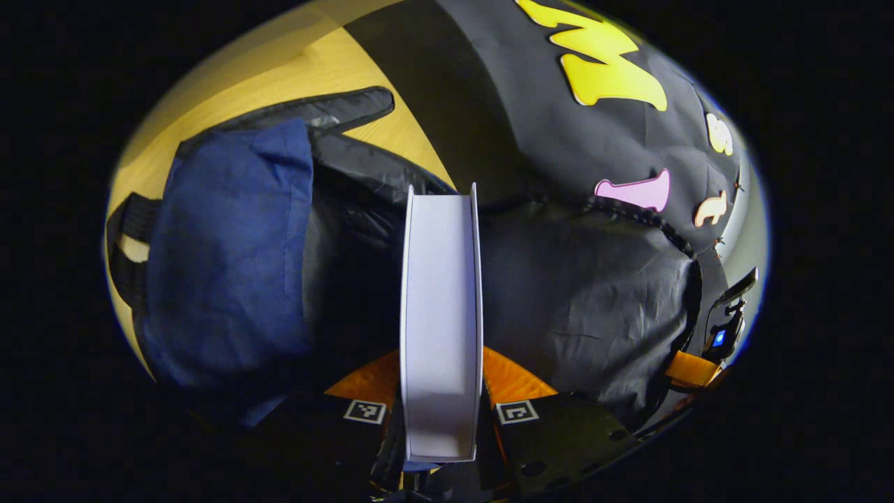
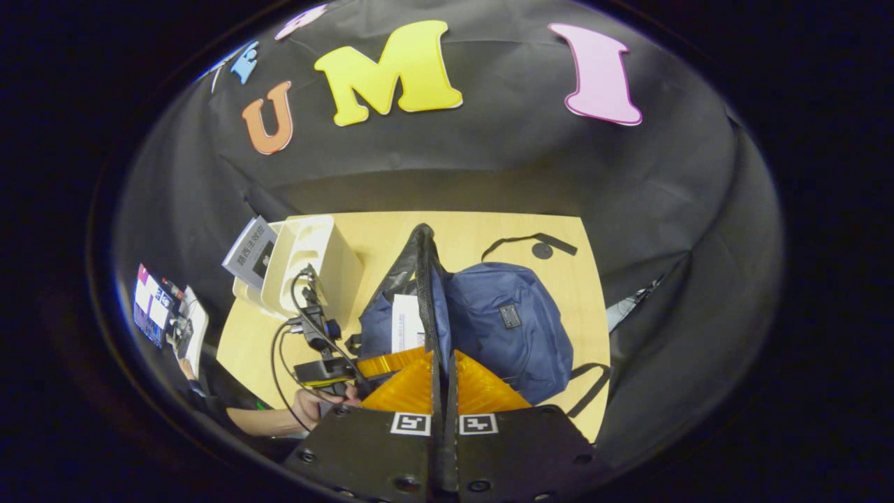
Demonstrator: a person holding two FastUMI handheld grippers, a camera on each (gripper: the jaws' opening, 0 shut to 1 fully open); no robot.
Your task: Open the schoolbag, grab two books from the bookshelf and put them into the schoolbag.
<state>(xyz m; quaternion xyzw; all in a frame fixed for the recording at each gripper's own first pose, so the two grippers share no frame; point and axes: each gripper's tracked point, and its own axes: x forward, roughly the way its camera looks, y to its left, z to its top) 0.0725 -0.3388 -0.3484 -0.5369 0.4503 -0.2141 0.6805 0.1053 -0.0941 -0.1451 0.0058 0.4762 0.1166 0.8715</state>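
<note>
In the left gripper view a white book [image 1: 441,321] stands on edge between the jaws of the left gripper [image 1: 441,409], its covers against the orange fingers [image 1: 513,381] on both sides, so the jaws are closed on it. The book runs from 6 o'clock toward the middle, its far end over the dark mouth of the blue bag [image 1: 230,258], whose body fills the 9 o'clock side. The bag's black lining spreads to 3 o'clock, and the wooden bench [image 1: 314,70] shows at 11 o'clock.

In the right gripper view the right gripper [image 2: 444,388] has its jaws pressed narrow on the bag's black zipper edge [image 2: 422,279], which rises from between them toward 12 o'clock. The bag lies on the bench just beyond, its body at 2 o'clock of the jaws. The book pokes into the opening at 11 o'clock. The white bookshelf [image 2: 307,258] stands at 10 o'clock with another book [image 2: 249,260] leaning on its outer side. A hand [image 2: 311,404] holds the left gripper at 8 o'clock.
</note>
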